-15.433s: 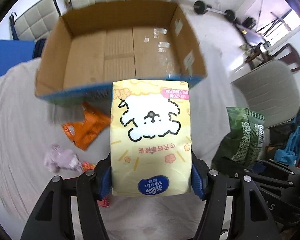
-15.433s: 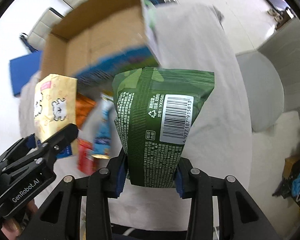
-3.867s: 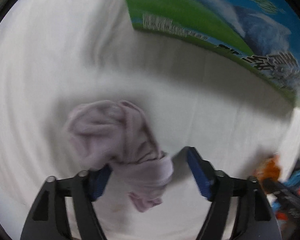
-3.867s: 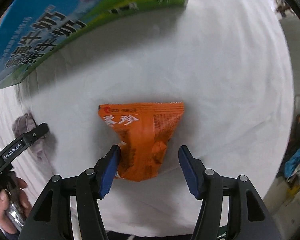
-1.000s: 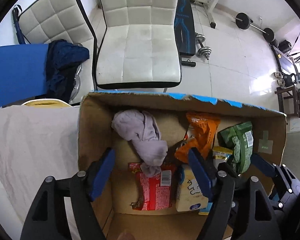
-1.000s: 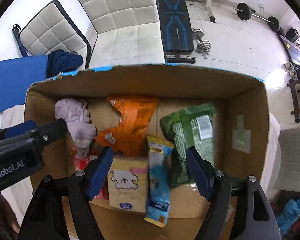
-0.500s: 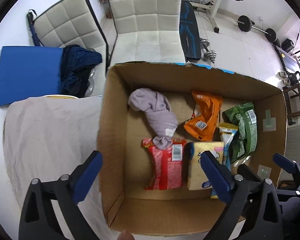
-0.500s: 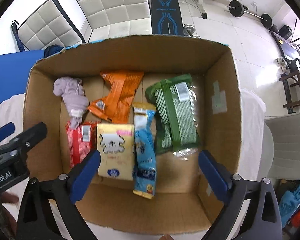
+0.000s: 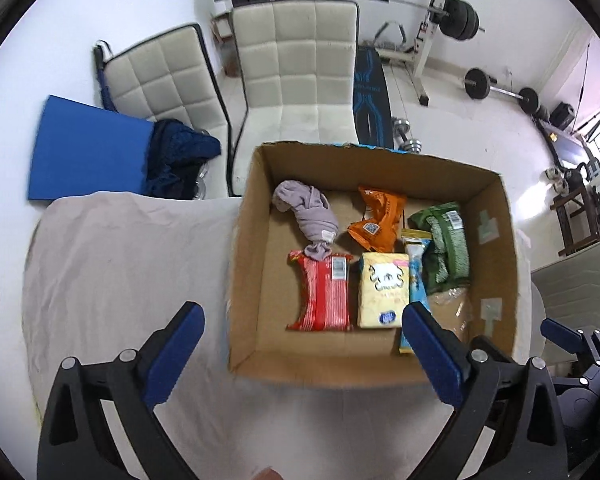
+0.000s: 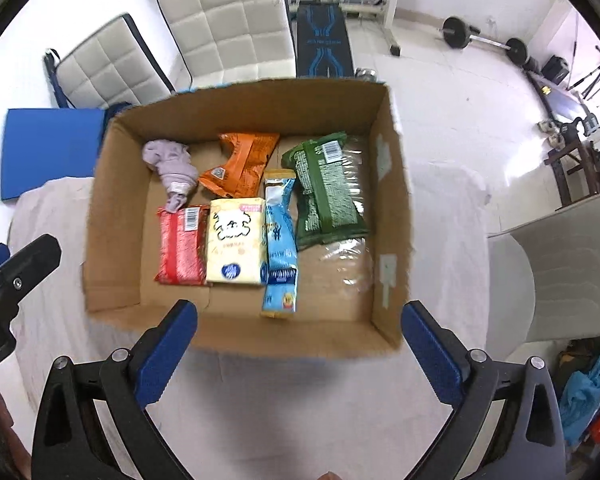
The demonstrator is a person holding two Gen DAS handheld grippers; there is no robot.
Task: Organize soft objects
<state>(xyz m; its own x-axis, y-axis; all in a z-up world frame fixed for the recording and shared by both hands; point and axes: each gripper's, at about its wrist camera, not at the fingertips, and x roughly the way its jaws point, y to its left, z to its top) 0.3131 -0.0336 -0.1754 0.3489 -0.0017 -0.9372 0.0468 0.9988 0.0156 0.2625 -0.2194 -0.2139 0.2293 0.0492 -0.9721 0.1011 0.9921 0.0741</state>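
Seen only from the left wrist: a wide stretch of the wrinkled cloth-covered table (image 9: 112,264) left of the cardboard box (image 9: 246,248), plus a blue mat (image 9: 88,152) and dark blue clothing (image 9: 180,148) on the floor behind. Seen only from the right wrist: a grey chair (image 10: 568,268) at far right and the table cloth running past the box's right wall.

Left gripper (image 9: 302,322) held above the box's near left corner, fingers spread wide, gripping nothing. Right gripper (image 10: 300,320) hung over the box's near wall, fingers likewise spread and empty.

Inside the box, left to right: lilac cloth (image 10: 170,166) at the back, its tail touching the red packet (image 10: 182,246); orange snack bag (image 10: 240,164); yellow tissue pack (image 10: 236,240) just beside the red one; blue sachet (image 10: 280,240); green bag (image 10: 326,190), possibly overlapping a clear wrapper, hard to tell through glare. Bare cardboard floor along the near wall and right side.

Beyond: two white quilted chairs (image 9: 296,68), weight bench (image 10: 322,44), barbells (image 9: 496,88) on white tile.
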